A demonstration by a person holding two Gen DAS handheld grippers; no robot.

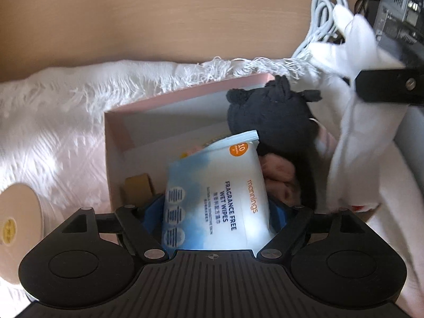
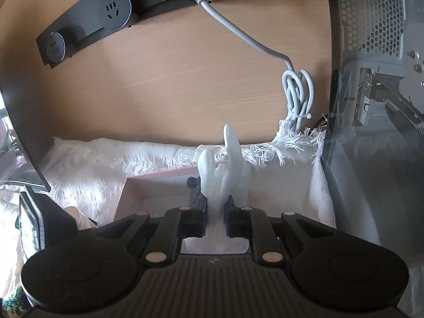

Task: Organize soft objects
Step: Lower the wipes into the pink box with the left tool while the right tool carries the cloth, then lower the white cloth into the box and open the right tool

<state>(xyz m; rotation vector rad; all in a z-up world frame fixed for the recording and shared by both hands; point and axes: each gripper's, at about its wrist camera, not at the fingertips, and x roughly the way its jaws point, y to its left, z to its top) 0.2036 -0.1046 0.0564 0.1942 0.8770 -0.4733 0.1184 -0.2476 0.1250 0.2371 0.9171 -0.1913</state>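
Two grippers hold wipes pack (image 1: 214, 193), white glove (image 2: 225, 169).

Left gripper (image 1: 216, 206), lower centre of frame: jaws clamp a pack of fragrance free wet wipes (image 1: 214, 196), held tilted over the open pink box (image 1: 114, 143). In the box, right of the pack: black plush toy (image 1: 267, 116) above a pink soft item (image 1: 278, 175). White cloth (image 1: 355, 143) hangs at right, pinched by the right gripper (image 1: 365, 84). White fringed blanket (image 1: 53, 122) under the box. Tape roll (image 1: 18, 228) at lower left.
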